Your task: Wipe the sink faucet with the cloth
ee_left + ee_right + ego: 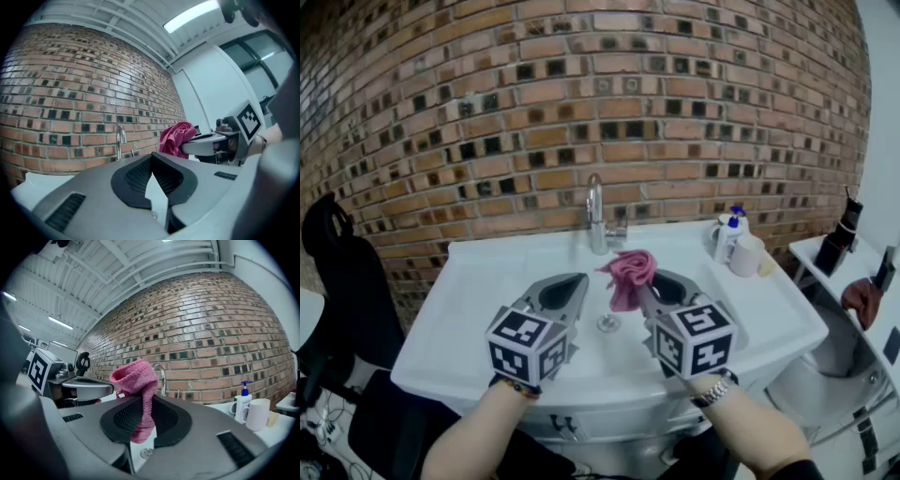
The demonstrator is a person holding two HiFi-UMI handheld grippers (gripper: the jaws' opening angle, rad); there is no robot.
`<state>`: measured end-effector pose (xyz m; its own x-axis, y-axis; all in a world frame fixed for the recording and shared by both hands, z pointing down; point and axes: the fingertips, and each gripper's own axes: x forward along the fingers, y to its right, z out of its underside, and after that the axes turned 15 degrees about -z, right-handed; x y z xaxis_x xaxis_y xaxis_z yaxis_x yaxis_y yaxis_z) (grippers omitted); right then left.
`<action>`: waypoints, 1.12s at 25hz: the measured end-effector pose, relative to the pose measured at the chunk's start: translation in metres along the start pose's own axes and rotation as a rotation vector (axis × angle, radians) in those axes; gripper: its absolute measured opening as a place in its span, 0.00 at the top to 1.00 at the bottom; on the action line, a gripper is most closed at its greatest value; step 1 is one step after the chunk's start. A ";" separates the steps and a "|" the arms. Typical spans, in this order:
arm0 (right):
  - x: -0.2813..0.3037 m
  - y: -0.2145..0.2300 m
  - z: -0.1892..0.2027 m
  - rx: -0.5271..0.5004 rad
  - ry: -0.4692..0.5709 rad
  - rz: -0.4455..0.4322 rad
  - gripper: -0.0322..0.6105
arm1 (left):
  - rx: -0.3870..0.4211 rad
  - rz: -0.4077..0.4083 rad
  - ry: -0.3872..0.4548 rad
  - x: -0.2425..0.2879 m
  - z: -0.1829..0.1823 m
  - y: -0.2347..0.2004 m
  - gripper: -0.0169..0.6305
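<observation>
No brand or readable writing shows anywhere. The only printed marks are the black-and-white square patterns on the marker cubes of the two tools. The white pump bottle with a blue pump head point(729, 234) has a label too small to read.

The right tool point(656, 284) is clamped on the pink knitted cloth point(628, 272). In the right gripper view the cloth point(136, 376) stands bunched above the dark ribbed pads and a strip of it hangs down between them. The cloth is held over the basin, in front of the curved chrome sink faucet point(595, 220) and near it. In the left gripper view a gap of brick shows between the cloth and the faucet. The left tool point(579, 281) is level beside the right one over the basin, its jaws pressed together with nothing in them point(152, 161).

The white tabletop of the sink unit point(487, 309) is glossy. It carries the pump bottle and a plain white mug point(747, 255) at its right rear corner, just beside each other. A small round metal drain point(608, 323) sits in the basin. Behind the sink rises a wall of red-brown brick with scattered dark bricks point(487, 112). A black chair point(342, 281) stands to the left. To the right a dark bottle point(839, 239) stands on a second white surface, perhaps a shelf. Overhead is a white ribbed ceiling with strip lights point(192, 16).
</observation>
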<state>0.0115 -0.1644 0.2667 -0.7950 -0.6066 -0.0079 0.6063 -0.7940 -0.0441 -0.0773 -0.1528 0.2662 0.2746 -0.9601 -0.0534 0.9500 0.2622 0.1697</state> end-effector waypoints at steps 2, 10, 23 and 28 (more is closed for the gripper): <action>0.008 0.014 0.000 -0.001 -0.003 0.001 0.86 | -0.002 -0.005 -0.005 0.015 0.002 -0.003 0.97; 0.045 0.044 -0.003 -0.005 0.003 -0.009 0.86 | -0.001 -0.024 0.004 0.059 0.000 -0.023 0.97; 0.091 0.076 -0.009 0.001 -0.025 -0.008 0.86 | -0.005 -0.058 -0.001 0.106 0.003 -0.052 0.97; 0.104 0.087 -0.022 -0.006 -0.023 -0.012 0.86 | -0.028 -0.091 -0.004 0.122 0.006 -0.071 0.97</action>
<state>-0.0190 -0.2960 0.2398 -0.8012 -0.5982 0.0152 0.5969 -0.8007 -0.0498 -0.1126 -0.2889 0.2530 0.1860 -0.9805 -0.0640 0.9749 0.1760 0.1365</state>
